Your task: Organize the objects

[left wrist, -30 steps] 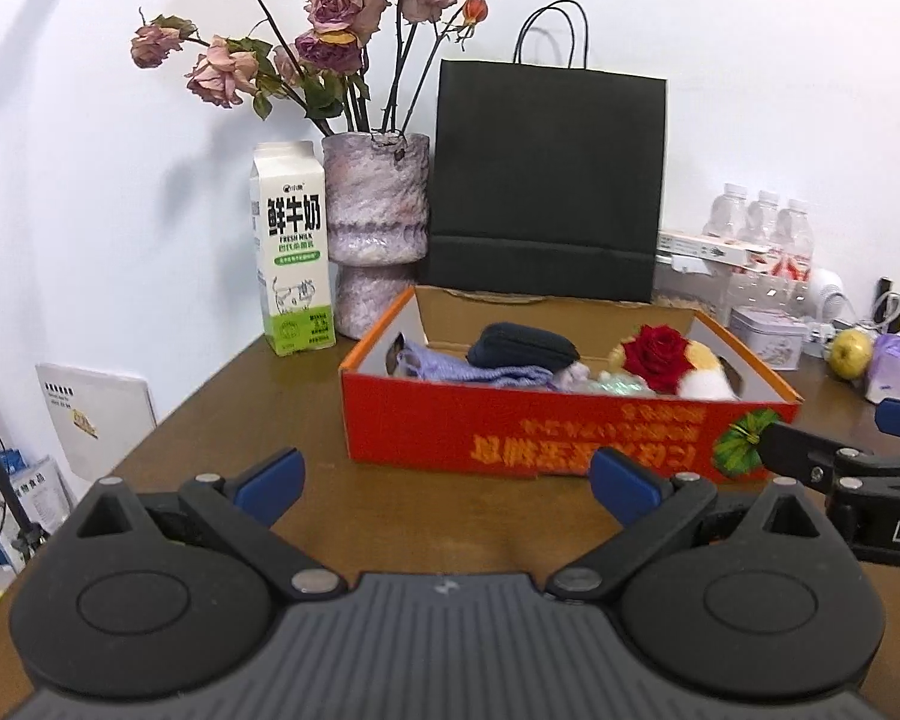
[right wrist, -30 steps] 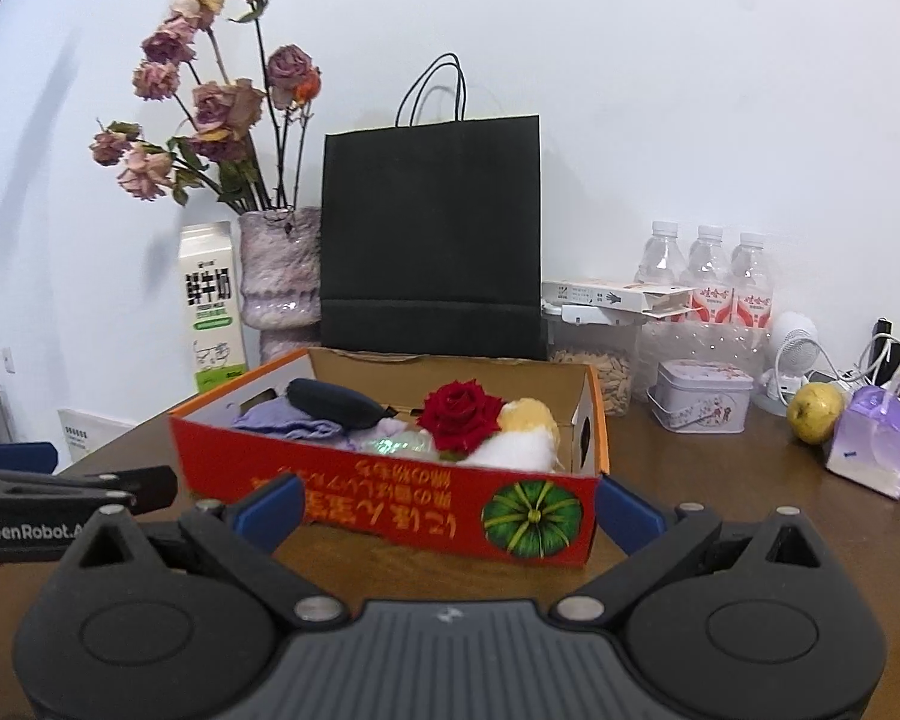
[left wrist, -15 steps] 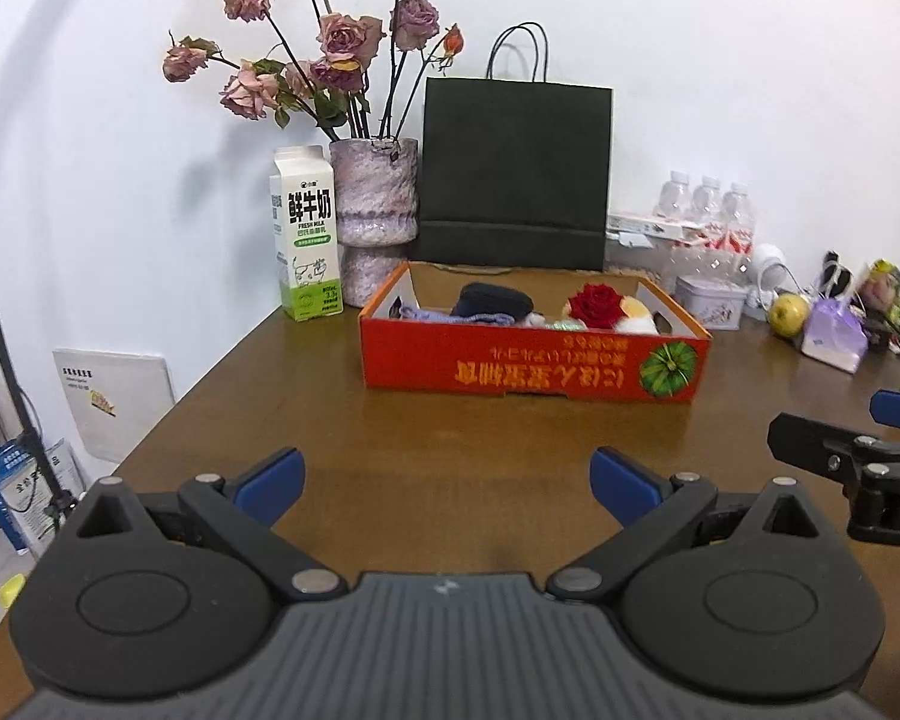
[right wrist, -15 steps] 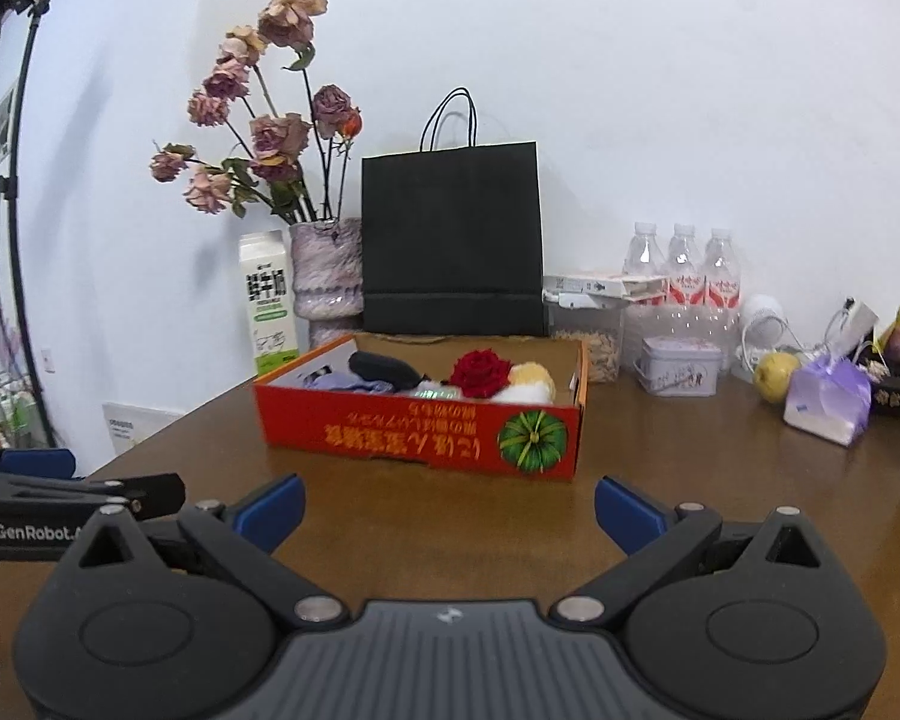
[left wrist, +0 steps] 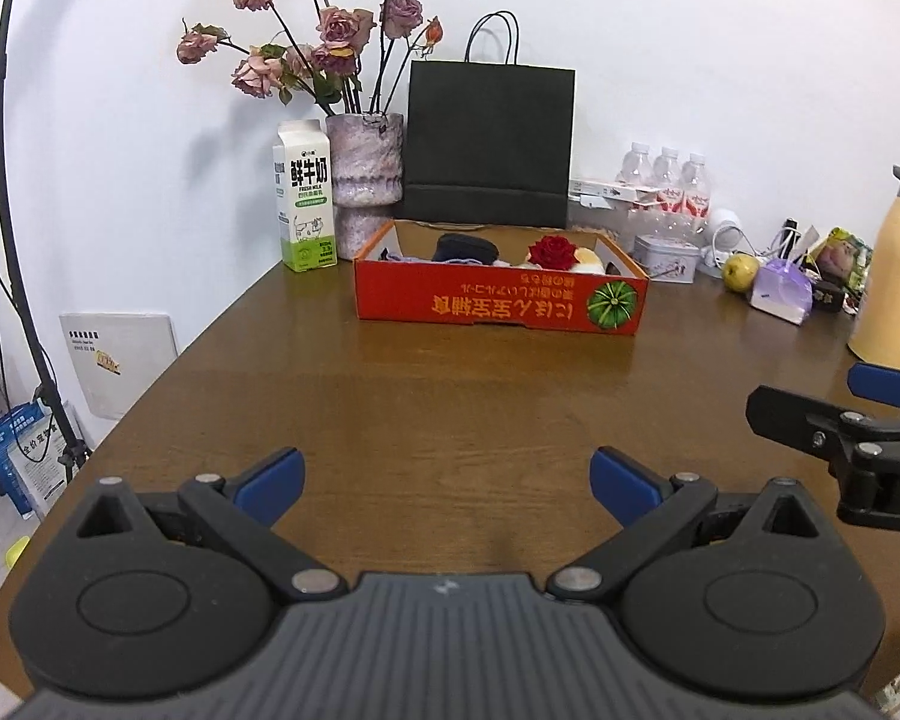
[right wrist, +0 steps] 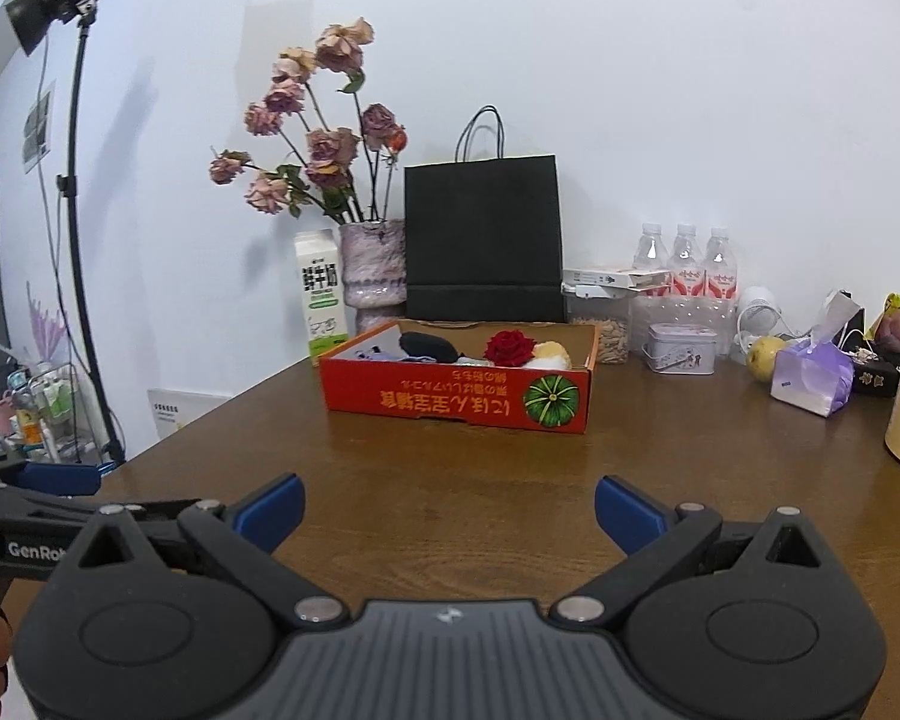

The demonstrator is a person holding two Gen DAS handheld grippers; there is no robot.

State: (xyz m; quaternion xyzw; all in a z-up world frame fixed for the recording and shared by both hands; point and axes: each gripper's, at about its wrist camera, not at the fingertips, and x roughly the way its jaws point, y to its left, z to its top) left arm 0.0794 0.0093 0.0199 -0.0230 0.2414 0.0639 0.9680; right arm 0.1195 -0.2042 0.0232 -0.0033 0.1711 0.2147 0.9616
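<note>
Here, two hand-held grippers hover side by side above a brown wooden table, well short of the shallow red cardboard box that stands toward the far edge. The left gripper has its blue-tipped fingers spread wide with nothing between them; the right gripper is likewise wide open and holds nothing. Inside the box lie a red rose, a dark pouch, a pale purple cloth at the left end and a white-and-yellow soft item at the right end. Behind the box a black paper bag stands against the white wall, with a pink vase of dried roses and a milk carton to its left. To the right of the box are a small tin, water bottles, a yellow-green fruit, a purple tissue pack and a cream-coloured flask. A lamp on a black stand rises at the far left, beside the table
</note>
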